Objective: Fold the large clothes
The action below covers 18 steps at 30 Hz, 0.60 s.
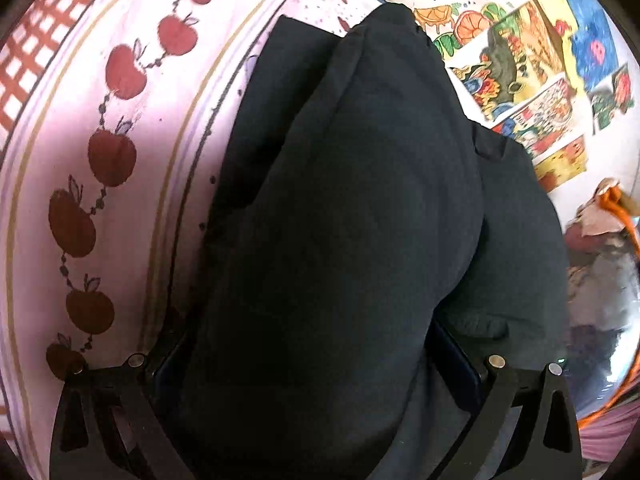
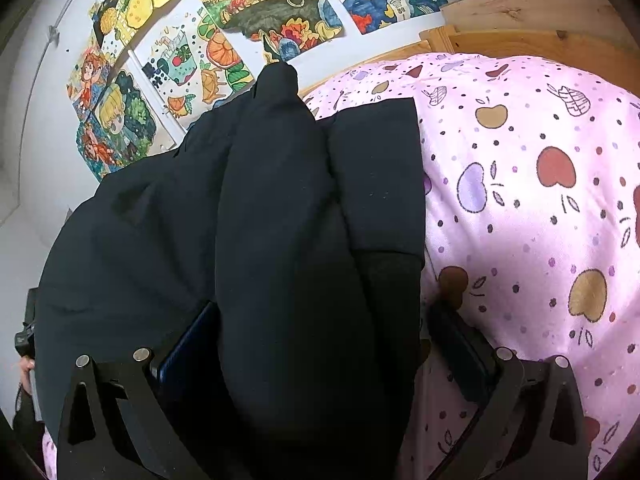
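- Both tools had cloth bunched between their fingers: the left gripper (image 1: 316, 360) stood with its jaws fairly wide around a thick roll of the dark garment (image 1: 340, 220), and the right gripper (image 2: 320, 344) likewise straddled a fat fold of the same garment (image 2: 280, 220).
- Whether the pads actually pinched the fabric was hard to judge, since the cloth hid the inner faces; it looked more draped through than clamped.
- The garment lay on the pink apple-print bedding (image 2: 540, 200), partly folded, with a flat panel spread beneath the raised ridge.
- A loose hold was the main risk: if either side slipped, the ridge would probably sag and the fold lines skew.
- Thick layers could spring back open once released, undoing the crease.
- Uneven pull between the two hands would likely twist the bundle and drag the lower panel off square.
- Soft bedding offered little resistance, so pressing the fold flat might wrinkle it instead.
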Tool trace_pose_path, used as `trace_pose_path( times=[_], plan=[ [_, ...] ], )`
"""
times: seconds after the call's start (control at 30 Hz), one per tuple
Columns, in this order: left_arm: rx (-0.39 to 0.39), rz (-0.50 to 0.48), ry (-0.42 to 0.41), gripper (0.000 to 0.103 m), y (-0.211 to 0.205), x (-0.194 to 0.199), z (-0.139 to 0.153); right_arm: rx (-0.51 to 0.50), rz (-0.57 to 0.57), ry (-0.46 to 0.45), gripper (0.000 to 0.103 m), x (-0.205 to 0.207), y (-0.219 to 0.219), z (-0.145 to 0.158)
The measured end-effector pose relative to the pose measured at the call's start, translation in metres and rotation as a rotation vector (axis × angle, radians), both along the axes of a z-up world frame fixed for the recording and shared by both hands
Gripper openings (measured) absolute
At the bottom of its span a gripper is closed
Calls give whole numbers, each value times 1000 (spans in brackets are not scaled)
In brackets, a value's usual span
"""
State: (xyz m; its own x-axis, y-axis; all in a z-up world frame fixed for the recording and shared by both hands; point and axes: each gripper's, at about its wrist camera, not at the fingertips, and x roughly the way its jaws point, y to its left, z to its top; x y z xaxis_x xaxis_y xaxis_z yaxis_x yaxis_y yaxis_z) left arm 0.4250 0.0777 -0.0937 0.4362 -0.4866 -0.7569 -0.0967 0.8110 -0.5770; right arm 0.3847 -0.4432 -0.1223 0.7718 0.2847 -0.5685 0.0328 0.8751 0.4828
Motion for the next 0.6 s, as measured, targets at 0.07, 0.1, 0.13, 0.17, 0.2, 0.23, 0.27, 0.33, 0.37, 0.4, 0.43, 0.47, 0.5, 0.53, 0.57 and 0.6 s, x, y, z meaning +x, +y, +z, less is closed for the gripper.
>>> trace_pose_path(
  times=[0.07,0.1,0.13,0.17,0.2,0.23,0.27,0.33,0.37,0.4,0.43,0.47,0.5,0.53,0.57,0.6],
  plan=[
    [-2,-6,-2,103,0,0,0,4,1,-3,102,-1,0,0],
    [4,-8,-2,103,-1,0,0,6,2,-7,102,-1,-1,0],
    [7,-9,-3,103,-1,0,1,10,2,-10,102,-2,-1,-1],
    [7,-9,-3,103,1,0,1,20,4,-13,102,-2,-3,-2],
    [7,-8,-4,103,-3,1,0,28,6,-14,102,-2,-4,-3],
    [6,-8,-6,103,-4,1,-1,33,6,-15,102,-2,-5,-3],
    [3,-9,-8,103,-4,1,-1,33,5,-15,102,-2,-5,-4],
    [-3,-4,-8,103,-2,2,-1,27,3,-6,102,-1,-4,-3],
    [-4,-2,-4,103,-2,3,-1,19,2,5,102,0,-3,-2],
    [-5,-1,-1,103,-3,5,-6,12,4,22,102,2,-2,0],
    [-9,-1,0,103,-3,5,-6,10,7,38,102,3,-1,2],
    [-12,-2,0,103,-3,4,-5,11,12,59,102,6,-1,4],
    [-14,-8,-6,103,-1,2,-5,15,18,86,102,8,-1,7],
    [-19,-18,-15,103,2,-1,-6,17,23,101,102,8,-1,9],
    [-28,-29,-26,103,6,-6,-7,19,27,111,102,8,-1,11],
    [-37,-39,-31,103,8,-6,-8,22,29,120,102,7,0,13]
  ],
)
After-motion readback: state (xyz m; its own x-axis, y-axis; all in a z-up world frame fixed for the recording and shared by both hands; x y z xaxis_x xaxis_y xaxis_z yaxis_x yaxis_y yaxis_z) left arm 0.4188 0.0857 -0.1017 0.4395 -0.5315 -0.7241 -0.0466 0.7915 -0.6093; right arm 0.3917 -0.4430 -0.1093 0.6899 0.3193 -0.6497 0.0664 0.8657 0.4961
